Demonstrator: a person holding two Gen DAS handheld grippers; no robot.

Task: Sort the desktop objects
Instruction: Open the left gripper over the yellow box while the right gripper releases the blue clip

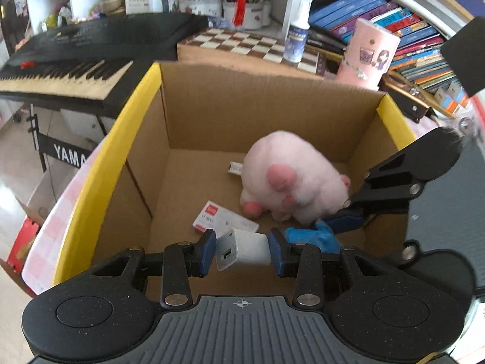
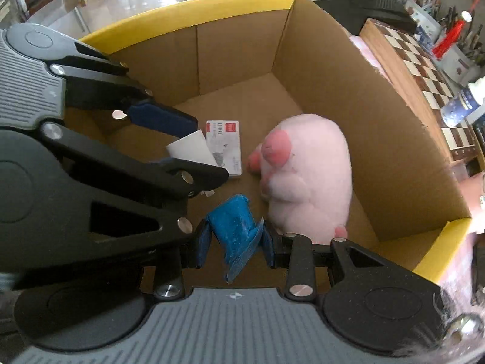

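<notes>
A cardboard box point(image 1: 212, 112) with yellow rims stands open below both grippers. Inside lie a pink plush pig point(image 1: 291, 179) and a flat white and red packet point(image 1: 221, 220). My left gripper point(image 1: 242, 251) is shut on a white USB charger block point(image 1: 242, 251), held just above the box floor. My right gripper point(image 2: 235, 242) is shut on a crumpled blue packet point(image 2: 236, 230), close beside the pig point(image 2: 306, 176). In the right wrist view the left gripper point(image 2: 178, 148) enters from the left with the white charger point(image 2: 191, 148) over the flat packet point(image 2: 225, 145).
A black keyboard point(image 1: 69, 60) on a stand sits left of the box. Behind the box are a chessboard point(image 1: 251, 45), a spray bottle point(image 1: 297, 36), a pink cylinder point(image 1: 368, 51), pen cups point(image 1: 245, 12) and stacked books point(image 1: 403, 30). The box walls point(image 2: 348, 97) close in on all sides.
</notes>
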